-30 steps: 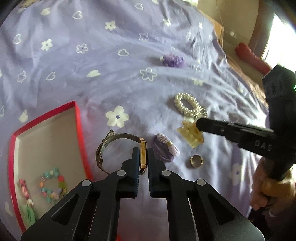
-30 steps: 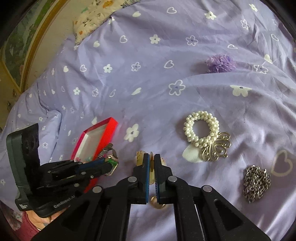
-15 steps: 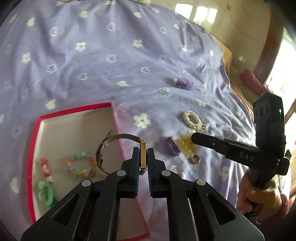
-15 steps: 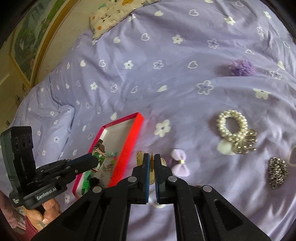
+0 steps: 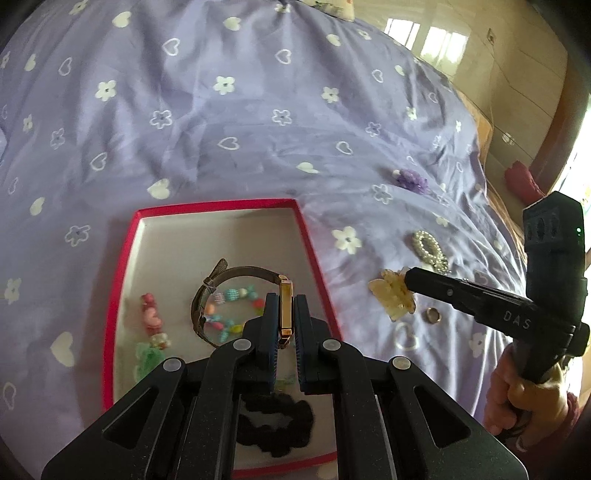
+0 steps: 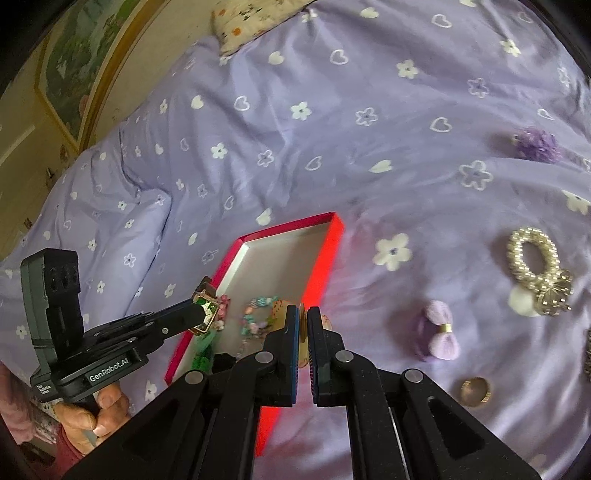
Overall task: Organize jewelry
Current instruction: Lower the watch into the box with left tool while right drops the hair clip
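My left gripper (image 5: 285, 314) is shut on a gold watch (image 5: 285, 309) with a mesh band and holds it above the red box (image 5: 117, 280). The watch also shows in the right wrist view (image 6: 205, 308). The box holds a bead bracelet (image 5: 229, 314), a pink charm (image 5: 151, 319) and a black scrunchie (image 5: 275, 421). My right gripper (image 6: 303, 325) is shut on a yellow hair claw (image 5: 393, 295), held above the sheet just right of the box (image 6: 321, 258).
On the purple sheet lie a pearl bracelet (image 6: 532, 254), a lilac bow tie (image 6: 439, 332), a gold ring (image 6: 475, 391), a purple flower clip (image 6: 535, 144) and a chain at the right edge (image 6: 588, 358). A pillow (image 6: 255, 18) lies at the far end.
My left gripper has carried the watch left from the sheet to above the red box. My right gripper has lifted with the yellow claw and followed leftward toward the box.
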`<state>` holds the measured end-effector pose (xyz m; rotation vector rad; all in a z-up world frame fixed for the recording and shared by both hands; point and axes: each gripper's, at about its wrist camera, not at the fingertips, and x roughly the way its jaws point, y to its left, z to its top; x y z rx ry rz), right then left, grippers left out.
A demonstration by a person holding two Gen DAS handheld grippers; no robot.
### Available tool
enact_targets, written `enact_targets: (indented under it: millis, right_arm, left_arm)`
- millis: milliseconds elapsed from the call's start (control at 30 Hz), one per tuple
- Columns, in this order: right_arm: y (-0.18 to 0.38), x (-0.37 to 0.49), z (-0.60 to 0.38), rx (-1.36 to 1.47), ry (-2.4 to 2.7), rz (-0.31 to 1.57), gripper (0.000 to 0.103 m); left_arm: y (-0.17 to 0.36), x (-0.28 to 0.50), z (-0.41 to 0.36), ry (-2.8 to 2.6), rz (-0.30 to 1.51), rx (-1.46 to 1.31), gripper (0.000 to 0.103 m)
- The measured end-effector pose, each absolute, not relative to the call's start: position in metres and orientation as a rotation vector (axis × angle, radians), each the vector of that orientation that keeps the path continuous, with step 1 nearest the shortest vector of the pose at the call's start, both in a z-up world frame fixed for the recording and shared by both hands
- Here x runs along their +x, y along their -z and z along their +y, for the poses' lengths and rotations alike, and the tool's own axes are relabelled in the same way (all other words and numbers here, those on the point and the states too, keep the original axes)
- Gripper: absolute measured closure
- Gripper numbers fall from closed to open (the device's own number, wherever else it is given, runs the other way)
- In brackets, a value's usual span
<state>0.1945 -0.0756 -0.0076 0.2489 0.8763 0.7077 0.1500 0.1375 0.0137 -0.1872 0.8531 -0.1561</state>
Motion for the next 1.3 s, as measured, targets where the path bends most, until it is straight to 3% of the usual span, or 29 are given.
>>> enact_targets:
  millis: [1300]
  right_arm:
    - [0.056, 0.256, 0.047, 0.067, -0.749, 1.001, 0.099]
  left_arm:
    - [0.062, 0.223, 0.191, 0.055, 1.004, -0.134, 0.096]
